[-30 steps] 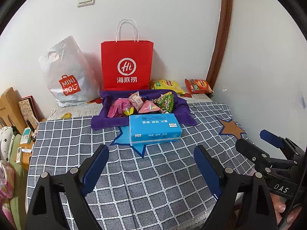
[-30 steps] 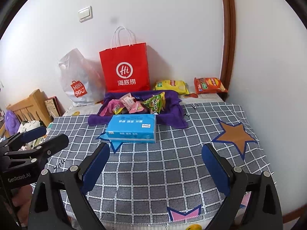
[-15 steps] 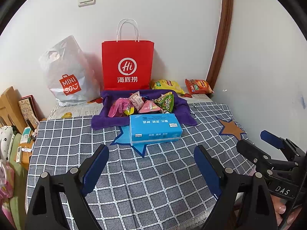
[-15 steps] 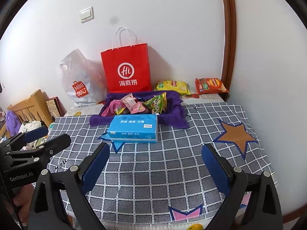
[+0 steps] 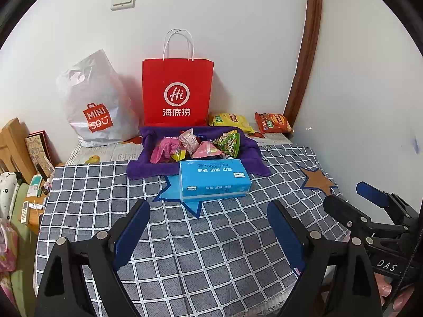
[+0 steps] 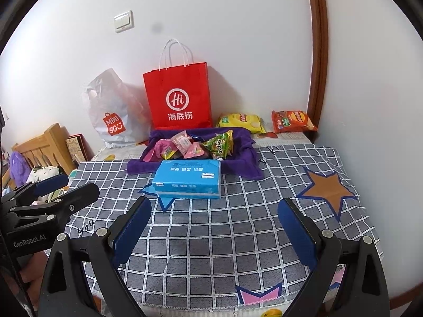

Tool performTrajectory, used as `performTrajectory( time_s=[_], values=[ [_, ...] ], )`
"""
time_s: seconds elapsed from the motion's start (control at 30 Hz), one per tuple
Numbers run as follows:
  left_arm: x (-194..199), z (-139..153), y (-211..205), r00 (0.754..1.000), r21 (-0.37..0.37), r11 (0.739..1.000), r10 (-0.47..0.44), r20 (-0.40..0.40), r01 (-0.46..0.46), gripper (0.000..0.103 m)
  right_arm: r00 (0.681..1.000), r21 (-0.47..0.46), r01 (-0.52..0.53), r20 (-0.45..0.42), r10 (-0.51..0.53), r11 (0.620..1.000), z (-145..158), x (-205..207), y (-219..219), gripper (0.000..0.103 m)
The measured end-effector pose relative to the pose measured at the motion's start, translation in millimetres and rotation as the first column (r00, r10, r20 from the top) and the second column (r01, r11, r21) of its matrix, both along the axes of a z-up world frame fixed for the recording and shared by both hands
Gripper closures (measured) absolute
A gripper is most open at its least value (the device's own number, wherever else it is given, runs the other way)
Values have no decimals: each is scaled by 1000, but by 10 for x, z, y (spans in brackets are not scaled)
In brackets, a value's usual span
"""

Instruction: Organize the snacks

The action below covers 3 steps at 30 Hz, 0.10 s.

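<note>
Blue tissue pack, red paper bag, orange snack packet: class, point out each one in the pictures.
Blue tissue pack [image 5: 211, 175]: left wrist view, its top face.
Red paper bag [image 6: 178, 97]: right wrist view, its printed front.
Orange snack packet [image 6: 293, 121]: right wrist view, the packet's middle.

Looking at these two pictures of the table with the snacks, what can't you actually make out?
- Inside of the red paper bag and the white plastic bag: hidden by their own walls, both views.
- Snacks low in the purple cloth tray: partly hidden by the blue tissue pack.
- Print on the yellow packet and orange packet: too small.
- Clutter beside the table, left edge: cut off, warped.
</note>
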State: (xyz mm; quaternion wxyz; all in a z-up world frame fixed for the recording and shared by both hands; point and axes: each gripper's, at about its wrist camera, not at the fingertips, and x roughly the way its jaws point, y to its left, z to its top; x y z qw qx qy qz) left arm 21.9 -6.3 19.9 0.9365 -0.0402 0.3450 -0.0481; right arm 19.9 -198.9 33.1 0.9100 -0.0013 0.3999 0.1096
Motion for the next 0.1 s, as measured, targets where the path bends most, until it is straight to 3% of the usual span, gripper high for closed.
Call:
performTrajectory(
  time_s=[0.1],
  values=[
    [19,-14,14,1000,4,1000,13,4,-13,13,1000,3,-10,7,10,1000,-17,5,22,7]
  ],
)
